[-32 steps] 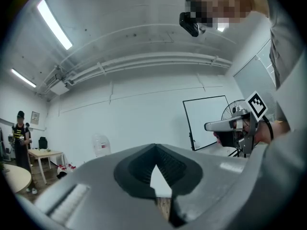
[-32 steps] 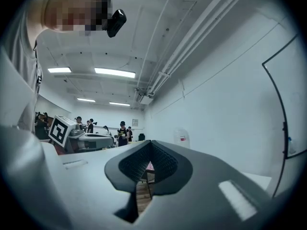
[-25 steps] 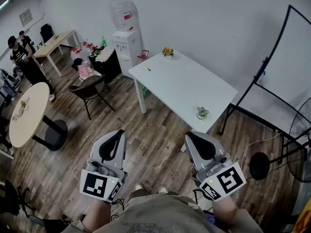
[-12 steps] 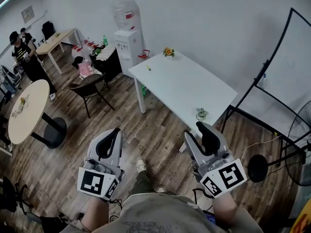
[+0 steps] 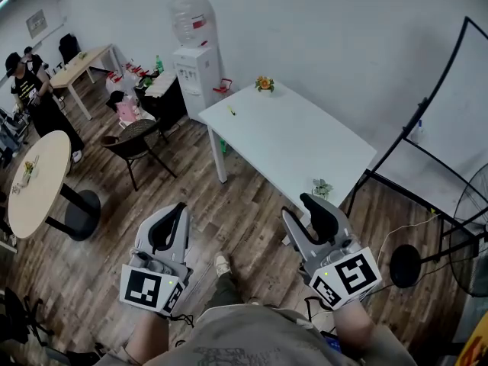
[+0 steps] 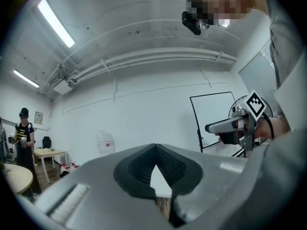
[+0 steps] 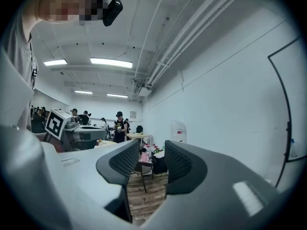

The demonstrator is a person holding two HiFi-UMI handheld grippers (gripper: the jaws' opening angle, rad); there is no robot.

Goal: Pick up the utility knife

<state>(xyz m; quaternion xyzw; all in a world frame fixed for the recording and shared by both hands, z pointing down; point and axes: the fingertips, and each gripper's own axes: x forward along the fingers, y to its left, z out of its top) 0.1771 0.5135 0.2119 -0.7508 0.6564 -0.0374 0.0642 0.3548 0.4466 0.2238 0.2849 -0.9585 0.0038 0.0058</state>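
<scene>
So, the utility knife [image 5: 231, 110]: I reckon it's that little yellow sliver lying on the white desk [image 5: 305, 147], toward the far left end and well apart from me. It's too small from here to be sure, or to tell which end has the blade.

Going by what these usually are, I'd expect it to be light and stiff, with a slightly slick plastic shell. It's lying flat, so there's not much height to get under. I'd take it across the middle of the handle, on the long sides and away from the blade end. A firm pinch should stop it skating on the smooth top.

A small flower pot [image 5: 264, 83] stands at the far corner near it, and another little plant [image 5: 322, 187] at the near corner. I don't think either is in the way.

Both my grippers hang over the wood floor [image 5: 236, 219], short of the desk. The left gripper [image 5: 179, 209] has its jaws closed tip to tip on nothing. The right gripper [image 5: 297, 207] has jaws that have just been opening. They're wide apart now with nothing between them.
</scene>
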